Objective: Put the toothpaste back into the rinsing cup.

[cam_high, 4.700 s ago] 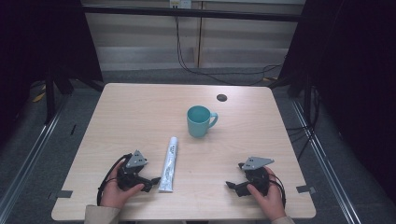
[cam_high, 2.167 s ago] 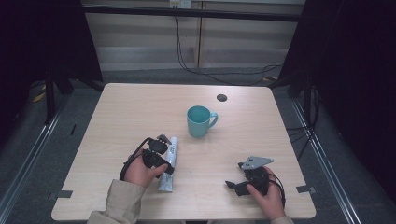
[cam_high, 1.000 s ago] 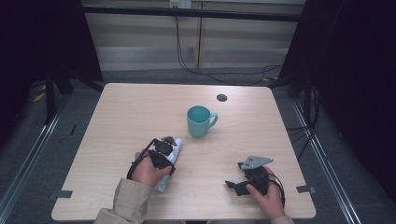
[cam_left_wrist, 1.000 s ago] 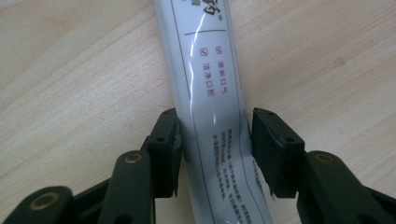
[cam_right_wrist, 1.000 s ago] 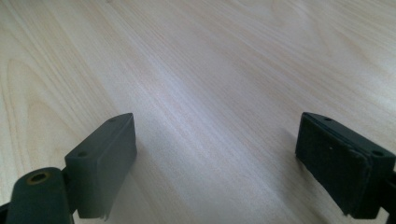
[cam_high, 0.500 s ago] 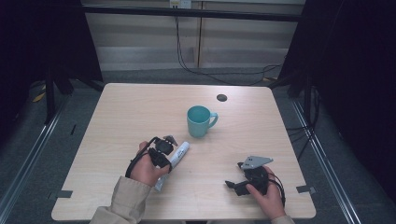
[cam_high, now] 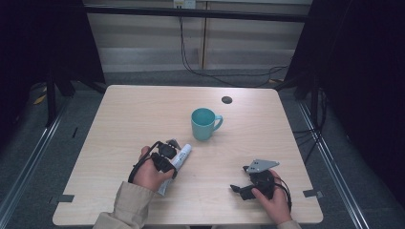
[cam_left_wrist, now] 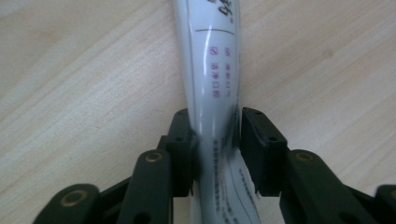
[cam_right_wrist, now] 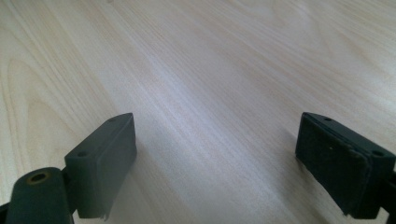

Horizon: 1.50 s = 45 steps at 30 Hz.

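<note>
A white tube with printed text (cam_high: pixel 184 153) lies on the wooden table (cam_high: pixel 124 114), tilted up-right toward a teal mug (cam_high: pixel 204 124). My left gripper (cam_high: pixel 168 155) is shut on the white tube (cam_left_wrist: pixel 210 70) across its middle. Both pads touch its sides and the tube looks pinched between them. The jaws have just been opening slightly, with the tube still between them. My right gripper (cam_high: pixel 241 180) rests at the table's front right. In the right gripper view it (cam_right_wrist: pixel 215 154) stands open over bare wood.
The mug stands upright at mid-table, handle to the right, a short way beyond the tube's far end. A small dark round hole (cam_high: pixel 227 99) sits near the table's back edge. Cables hang behind the table.
The left hand came from the table's front left onto the tube and closed on it. The tube's far end has swung right, toward the mug. The right hand has kept still.
</note>
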{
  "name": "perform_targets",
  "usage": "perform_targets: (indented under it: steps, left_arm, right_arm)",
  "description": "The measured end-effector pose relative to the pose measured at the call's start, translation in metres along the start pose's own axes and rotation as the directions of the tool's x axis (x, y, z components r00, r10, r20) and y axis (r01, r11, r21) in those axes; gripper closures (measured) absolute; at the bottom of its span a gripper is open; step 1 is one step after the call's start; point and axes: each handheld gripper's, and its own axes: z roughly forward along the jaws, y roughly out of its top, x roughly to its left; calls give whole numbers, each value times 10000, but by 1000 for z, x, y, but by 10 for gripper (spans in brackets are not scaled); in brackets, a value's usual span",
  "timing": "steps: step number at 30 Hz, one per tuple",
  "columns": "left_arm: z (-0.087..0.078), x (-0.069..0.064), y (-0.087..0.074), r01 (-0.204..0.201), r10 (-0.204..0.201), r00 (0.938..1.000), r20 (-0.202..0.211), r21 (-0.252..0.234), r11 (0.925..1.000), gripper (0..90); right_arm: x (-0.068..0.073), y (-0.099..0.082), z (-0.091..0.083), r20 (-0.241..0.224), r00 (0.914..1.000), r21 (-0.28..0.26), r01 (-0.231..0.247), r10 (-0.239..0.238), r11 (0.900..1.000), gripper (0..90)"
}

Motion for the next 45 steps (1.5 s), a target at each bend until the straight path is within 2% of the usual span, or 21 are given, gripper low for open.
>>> perform_targets:
  steps: [2,5,7,9,15,18,24,28,32,37,45]
  left_arm:
    - [0,-2,0,-192,192,9997,-119,42,9998,684]
    - [0,-6,1,16,-13,9998,-189,148,9999,717]
    - [0,-7,3,-198,205,9992,-333,212,9996,739]
    - [-2,-9,3,-218,226,9990,-378,232,9995,765]
    - [-3,-2,0,-213,212,9997,150,40,9998,775]
    - [-4,0,-1,-371,370,9992,138,97,9993,774]
    - [-9,3,-3,-280,282,9991,314,-47,9996,775]
    - [-13,5,-4,-433,436,9982,414,-71,9990,775]
    - [-18,6,-4,-458,468,9977,492,-224,9987,776]
    - [-21,7,-3,-507,516,9974,494,-190,9985,778]
    - [-29,1,1,-664,682,9960,577,-334,9972,778]
  right_arm:
    - [0,0,0,1,10000,-1,1,-1,10000,117]
    - [0,0,0,3,10000,-4,3,-3,10000,117]
    - [0,0,0,4,10000,-5,1,-1,10000,117]
    - [0,0,0,2,10000,-3,0,0,10000,117]
    - [0,0,0,-2,10000,-2,1,-1,10000,117]
    - [0,0,0,-3,10000,2,3,-3,10000,117]
    - [0,0,0,-17,10000,2,15,-15,10000,116]
    - [-1,0,0,-46,10000,5,37,-37,10000,115]
    - [-2,1,1,-113,9999,-1,52,-52,10000,117]
    - [-4,1,1,-146,9999,-32,72,-72,10000,134]
    - [-1,9,1,-111,9970,121,768,-767,9970,136]
